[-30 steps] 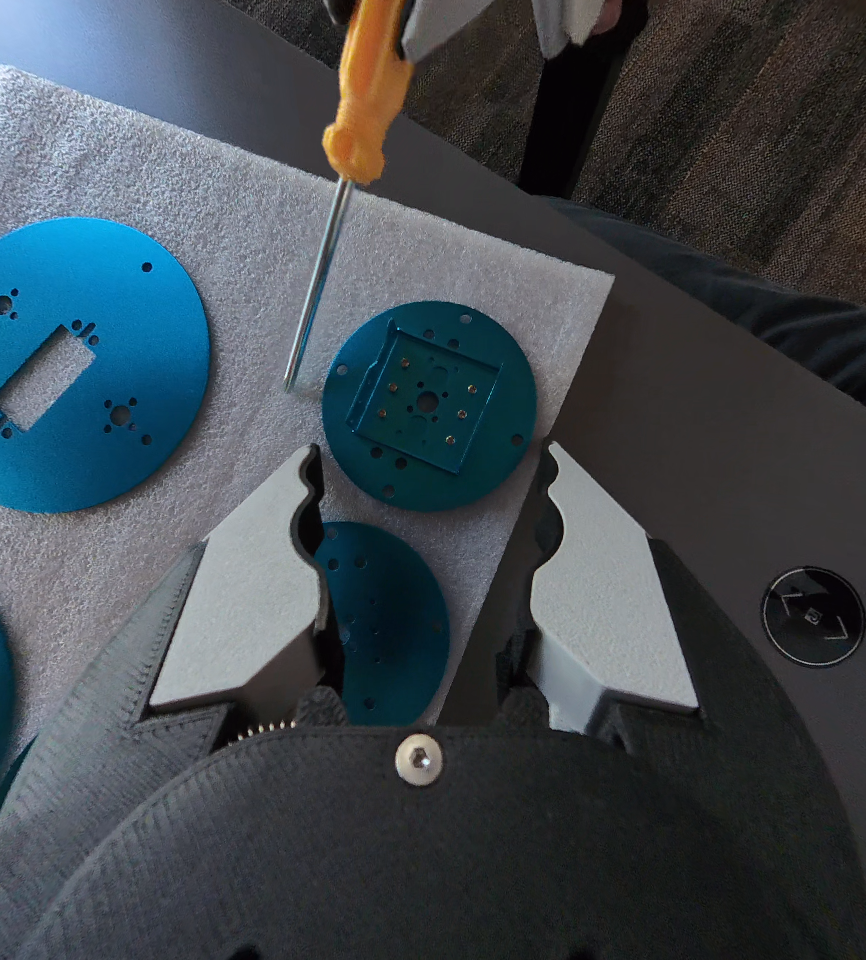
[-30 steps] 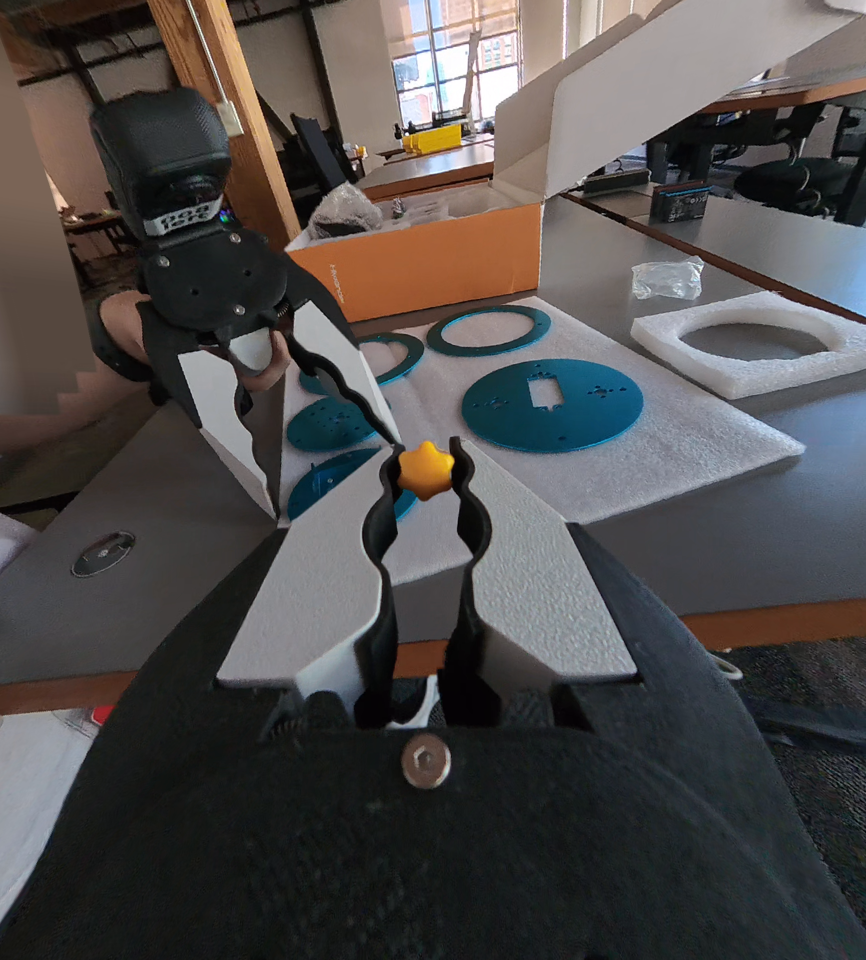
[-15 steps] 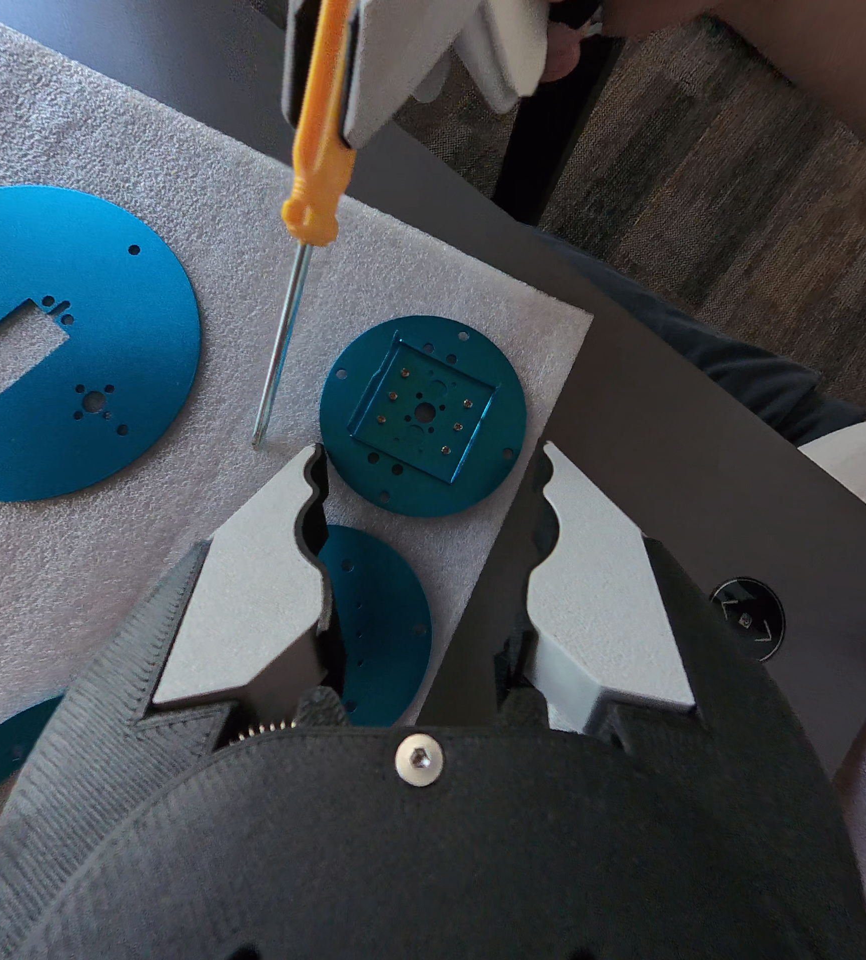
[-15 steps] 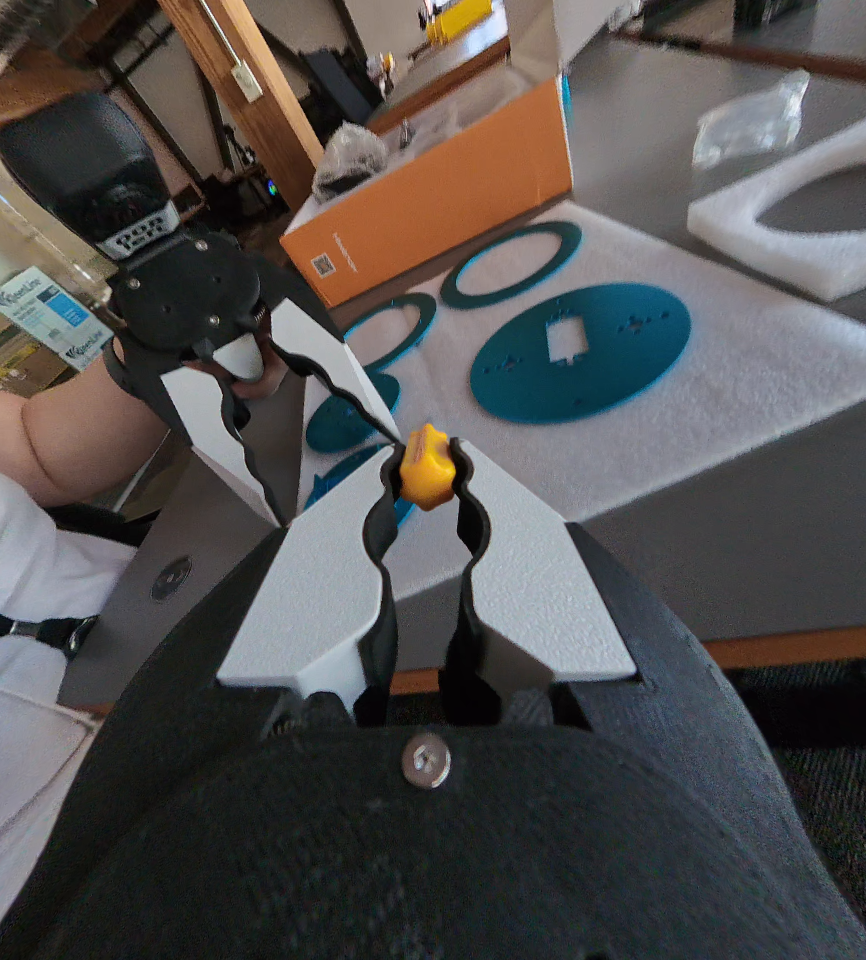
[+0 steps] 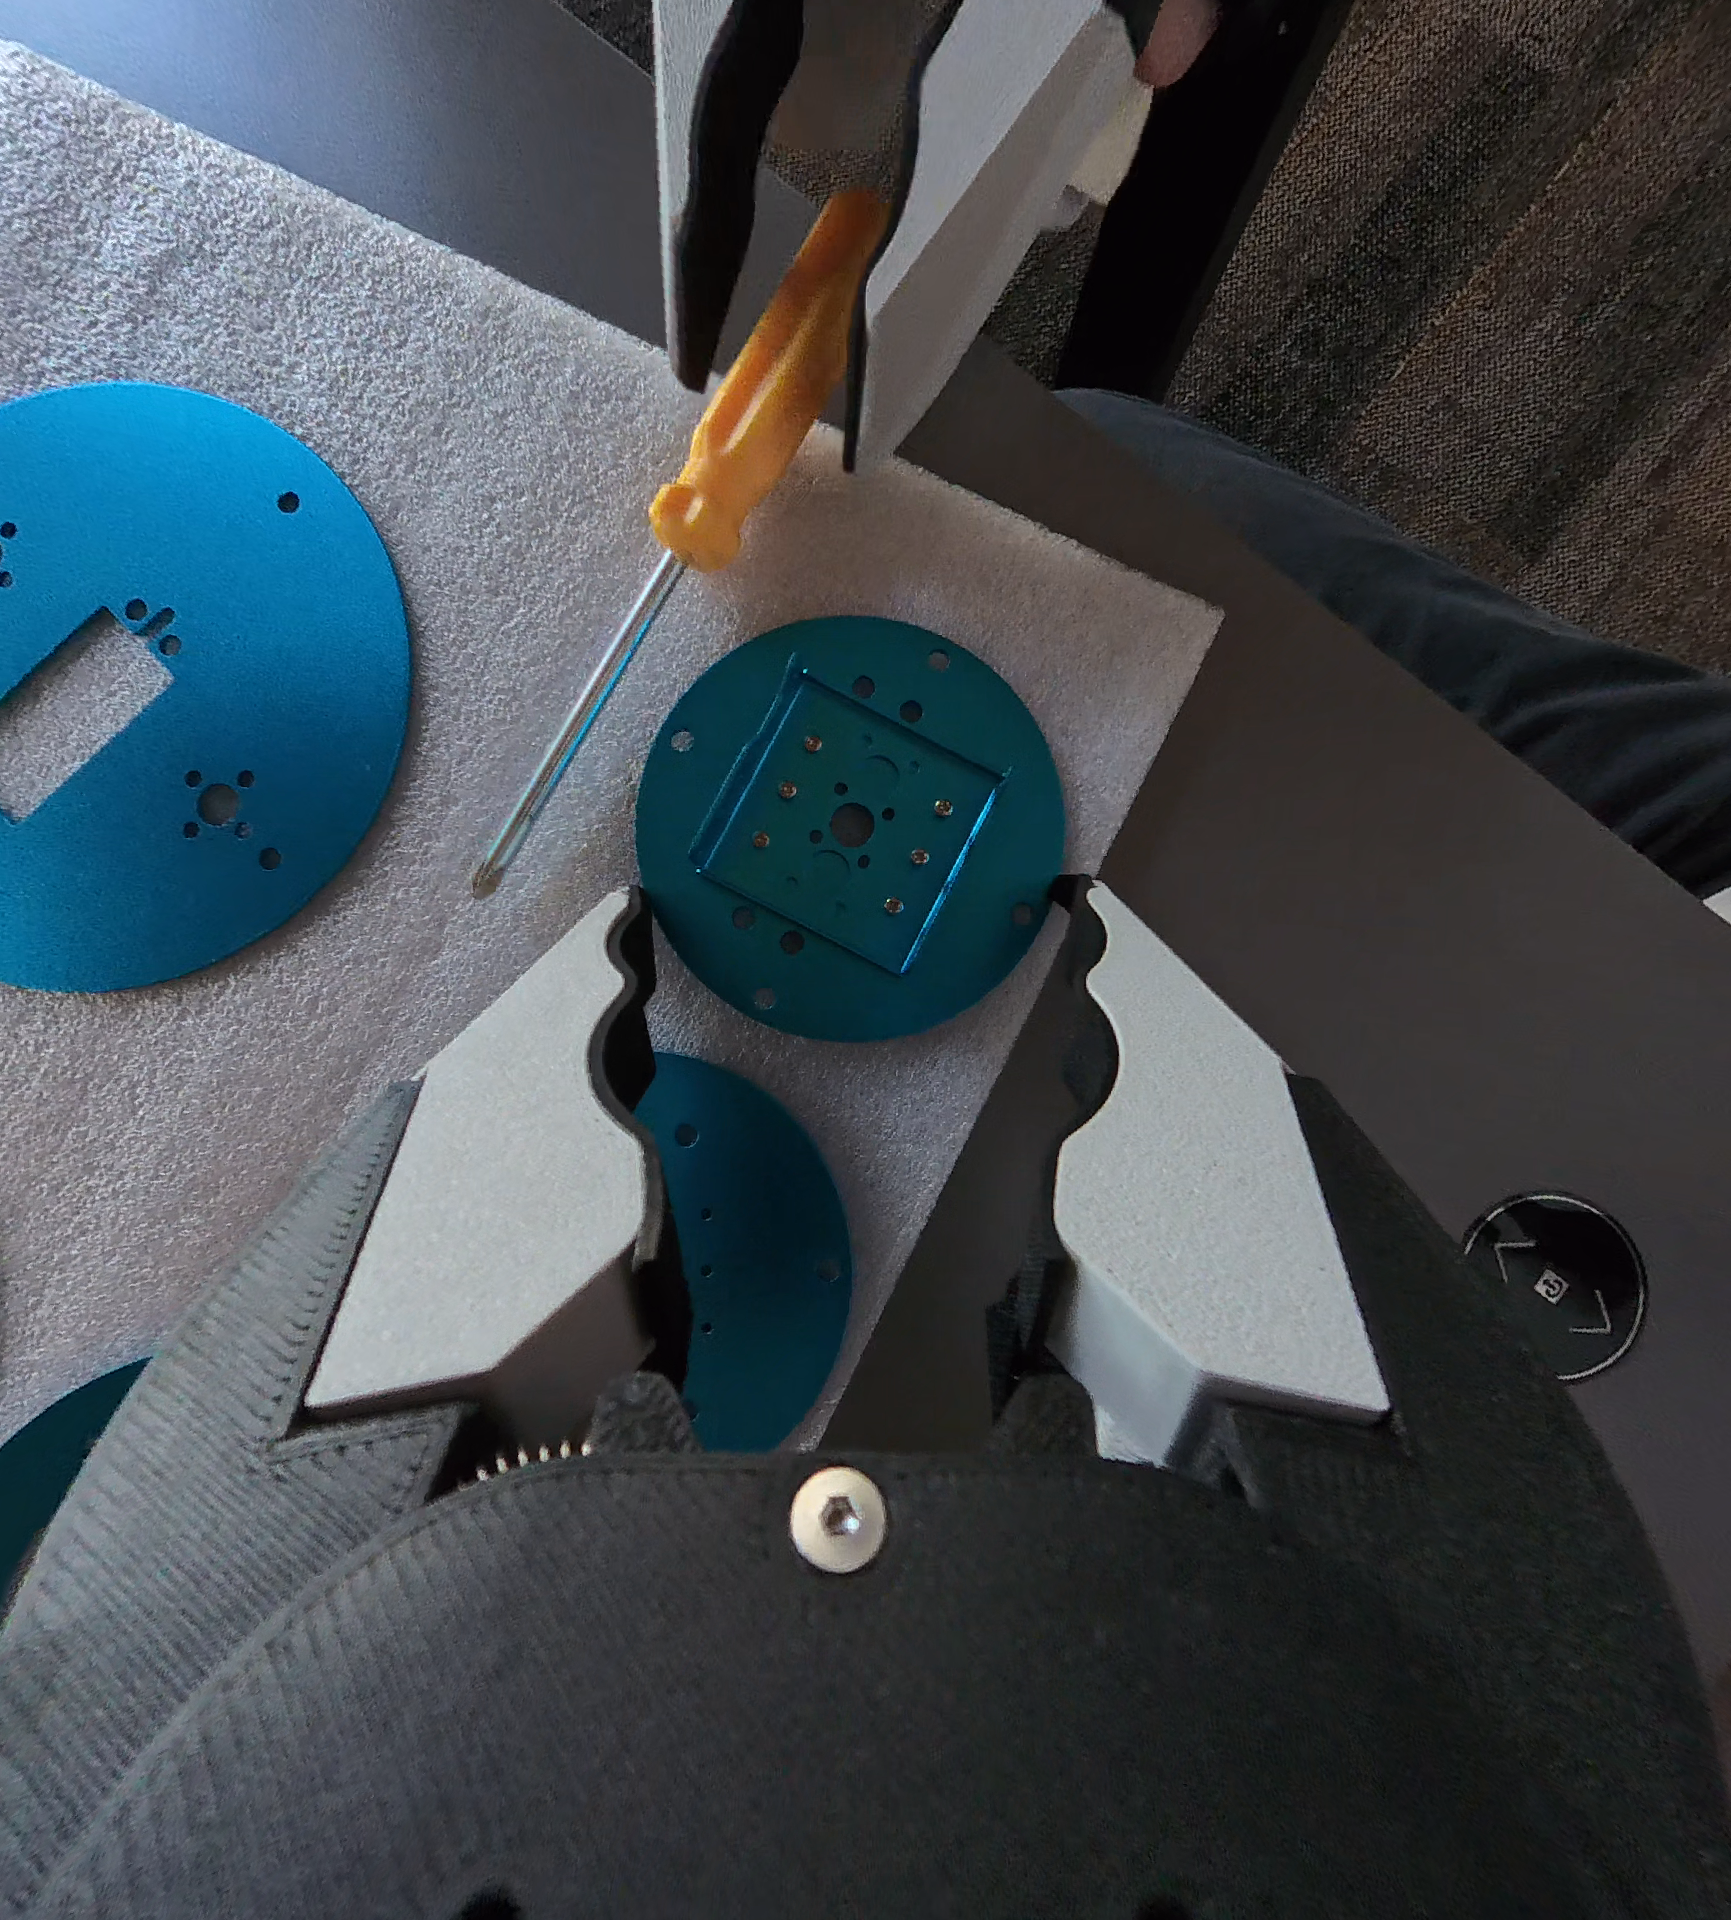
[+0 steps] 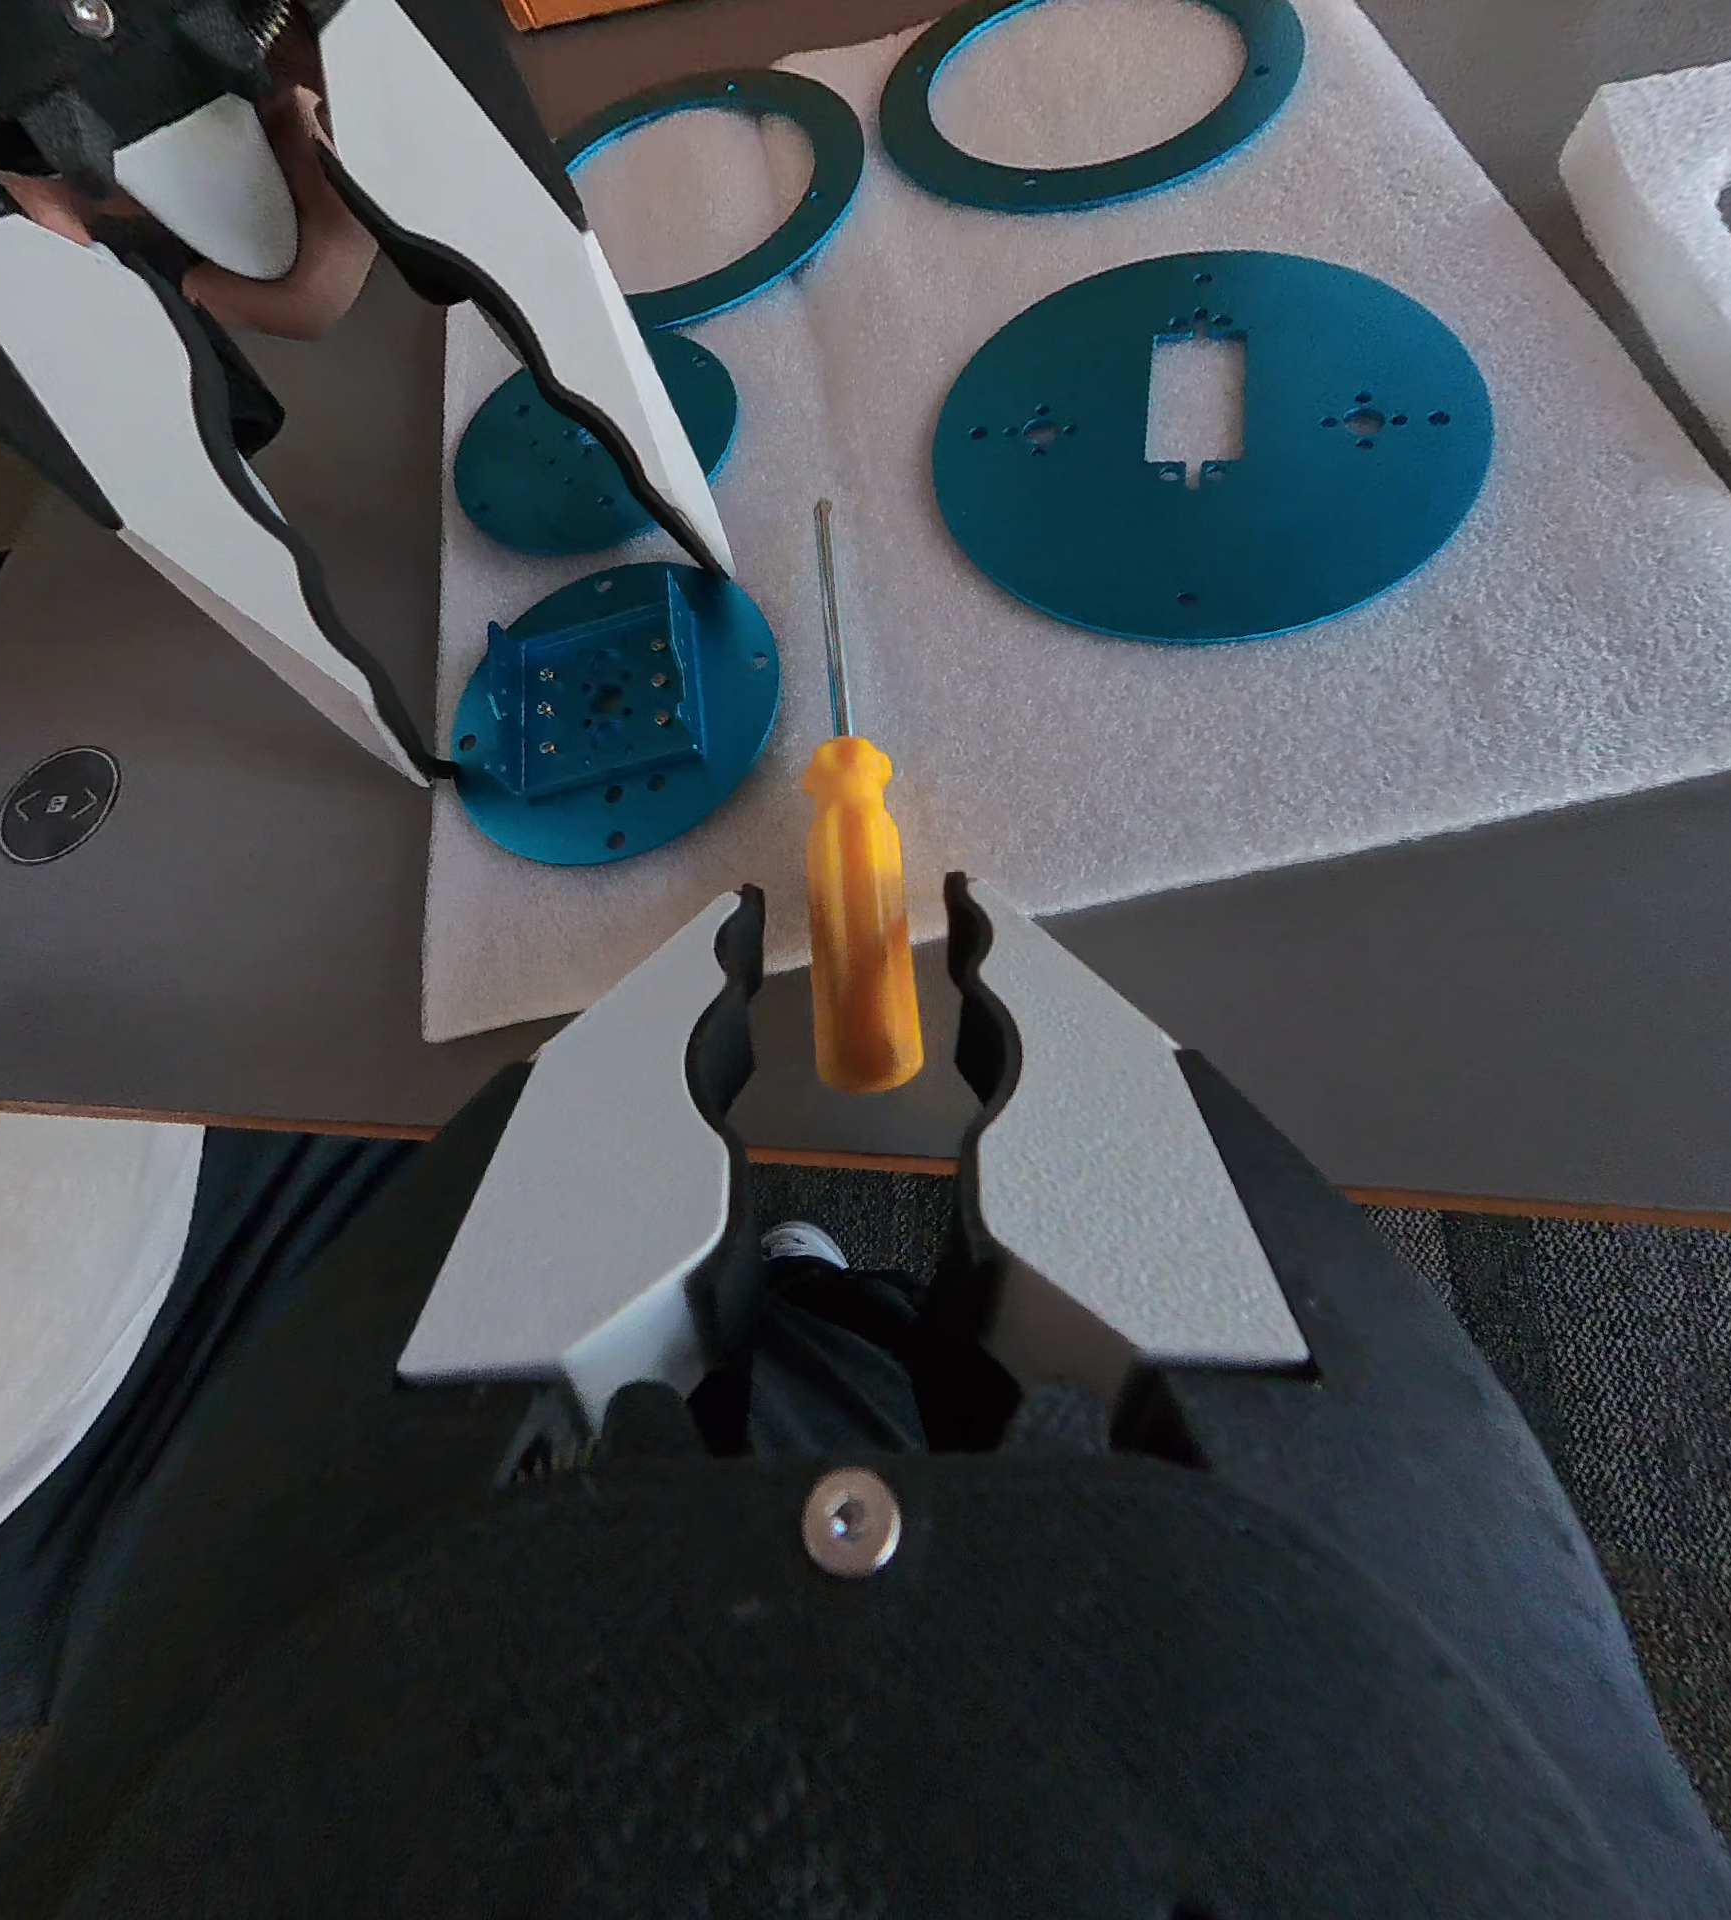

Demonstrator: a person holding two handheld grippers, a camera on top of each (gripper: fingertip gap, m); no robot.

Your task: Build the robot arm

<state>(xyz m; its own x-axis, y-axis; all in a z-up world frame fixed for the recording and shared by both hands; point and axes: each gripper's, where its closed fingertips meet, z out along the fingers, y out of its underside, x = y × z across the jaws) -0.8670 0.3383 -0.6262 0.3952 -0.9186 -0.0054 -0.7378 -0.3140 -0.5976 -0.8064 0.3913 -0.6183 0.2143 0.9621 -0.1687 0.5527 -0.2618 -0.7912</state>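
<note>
right hand-held gripper (image 6: 853,899) jaws apart, screwdriver (image 6: 859,935) between them, untouched, tip on foam sheet (image 6: 1256,727). left hand-held gripper (image 5: 850,909) wide, straddling small blue disc with square bracket (image 5: 848,826) near counter (image 5: 1463,935) edge.

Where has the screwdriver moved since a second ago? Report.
Yes: against the bracket disc, the screwdriver's tip slid slightly away across the foam sheet, and the right gripper's jaws stand open around its handle.
</note>
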